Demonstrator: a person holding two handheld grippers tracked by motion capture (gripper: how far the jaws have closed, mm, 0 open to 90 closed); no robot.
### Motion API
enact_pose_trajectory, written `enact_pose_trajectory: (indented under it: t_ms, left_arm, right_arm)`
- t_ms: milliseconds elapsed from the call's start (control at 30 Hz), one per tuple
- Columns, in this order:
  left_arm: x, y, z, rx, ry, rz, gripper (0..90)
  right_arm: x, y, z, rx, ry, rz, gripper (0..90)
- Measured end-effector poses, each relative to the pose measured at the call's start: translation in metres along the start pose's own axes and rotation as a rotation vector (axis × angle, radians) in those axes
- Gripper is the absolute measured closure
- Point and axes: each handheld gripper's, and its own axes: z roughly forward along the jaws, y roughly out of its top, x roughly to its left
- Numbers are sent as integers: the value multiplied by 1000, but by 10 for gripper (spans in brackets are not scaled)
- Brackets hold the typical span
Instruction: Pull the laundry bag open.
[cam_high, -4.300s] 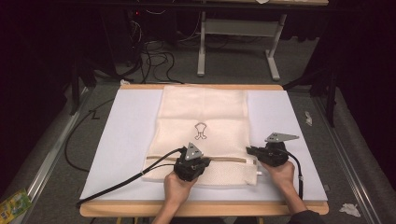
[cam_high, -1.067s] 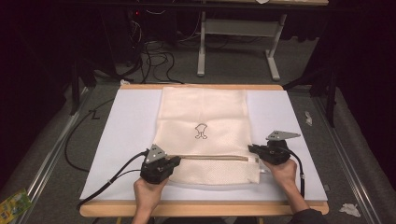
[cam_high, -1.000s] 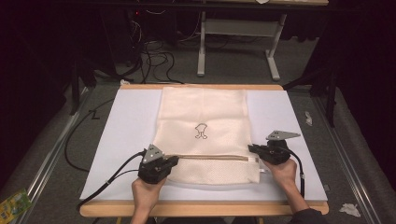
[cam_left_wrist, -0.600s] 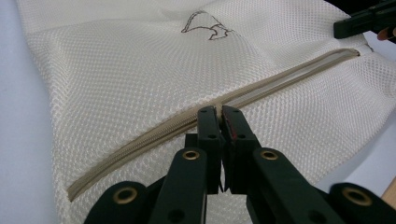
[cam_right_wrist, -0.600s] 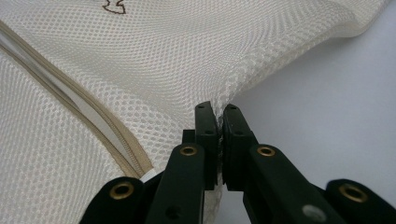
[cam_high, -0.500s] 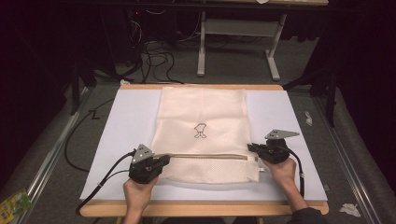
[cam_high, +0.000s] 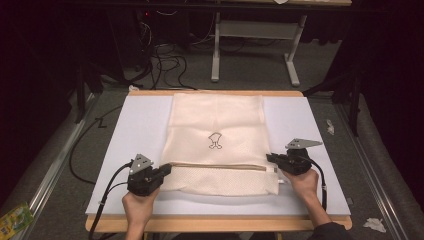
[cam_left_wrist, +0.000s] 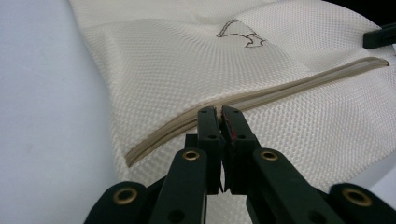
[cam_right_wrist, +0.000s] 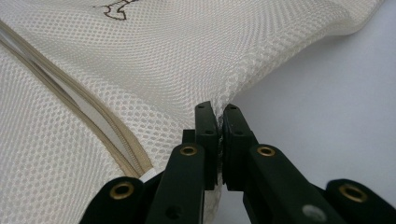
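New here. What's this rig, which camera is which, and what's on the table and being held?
No robot: a person holds a two-jaw gripper in each hand. The high view looks down on a white table with a cream mesh bag lying flat. The other two pictures come from cameras riding on the grippers, looking along their black jaws. The left gripper is shut at the bag's beige zipper, apparently on its pull. The right gripper pinches the bag's side edge near the zipper's other end.
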Motion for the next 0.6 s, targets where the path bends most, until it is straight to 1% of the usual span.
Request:
enact_pose_trajectory:
  t_ms: [33,100,167,267,400,500,533,600]
  left_arm:
    - [2,-1,-1,-1,-2,-6,872]
    - [4,-2,-1,0,2,-10,872]
    - [6,-2,-1,4,16,-9,872]
    - [9,-1,-4,-5,20,-17,872]
    - [12,-1,-7,-2,42,-12,872]
    - [16,-2,-8,0,42,-23,872]
    - [18,-3,-8,0,49,-25,872]
    - [21,-4,-10,1,52,-36,872]
  right_arm:
    - [0,0,0,1,1,5,881]
    - [0,0,-1,-1,0,1,881]
    - [0,0,0,-1,-1,-1,881]
    - [0,0,0,2,-3,4,881]
    - [-1,0,-1,1,-3,3,881]
    - [-2,-1,-1,-2,-7,7,881]
    - [-1,-1,-2,-4,-5,8,882]
    - [-1,-1,-1,-1,-10,2,882]
